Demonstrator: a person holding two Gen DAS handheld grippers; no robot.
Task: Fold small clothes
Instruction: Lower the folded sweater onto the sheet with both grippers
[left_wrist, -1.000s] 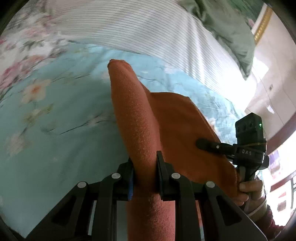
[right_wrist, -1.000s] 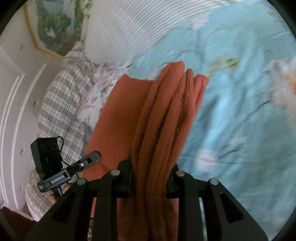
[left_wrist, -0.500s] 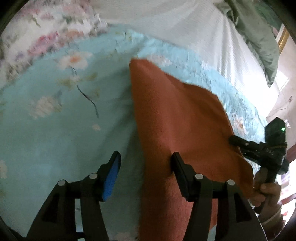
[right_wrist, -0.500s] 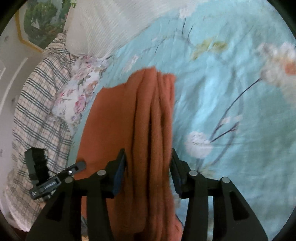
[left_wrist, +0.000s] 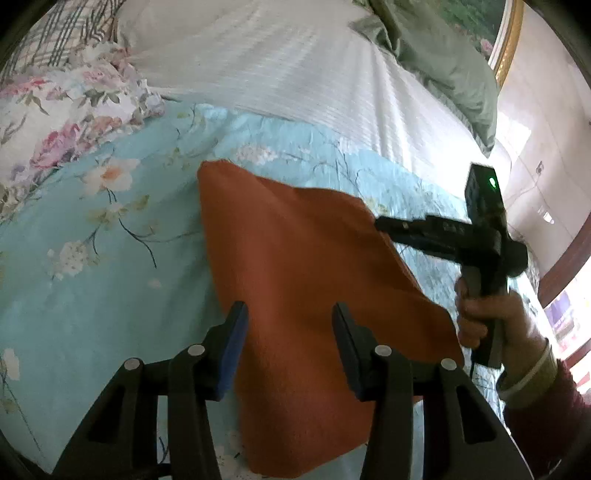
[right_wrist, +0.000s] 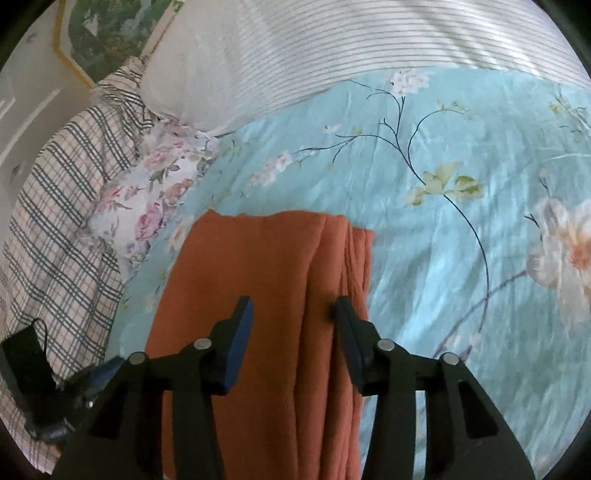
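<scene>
An orange-brown cloth (left_wrist: 306, 280) lies folded flat on the turquoise flowered bedspread (left_wrist: 92, 258). My left gripper (left_wrist: 288, 325) is open, its jaws apart above the cloth's near part, holding nothing. My right gripper (right_wrist: 291, 317) is open above the same cloth (right_wrist: 258, 295), over the layered folded edge at its right side. In the left wrist view the right gripper (left_wrist: 384, 223) reaches in over the cloth's right corner, held by a hand in a dark red sleeve. The left gripper's body shows at the lower left of the right wrist view (right_wrist: 40, 391).
A white striped quilt (left_wrist: 295, 66) lies behind the cloth. A green-grey pillow (left_wrist: 443, 55) sits at the far right, a flowered pillow (right_wrist: 147, 199) and a checked pillow (right_wrist: 55, 221) at the left. A wall and framed picture (right_wrist: 110, 29) stand behind.
Both grippers have opened and let go of the cloth. The cloth dropped from held up to lying flat on the bedspread, and both grippers pulled back a little.
</scene>
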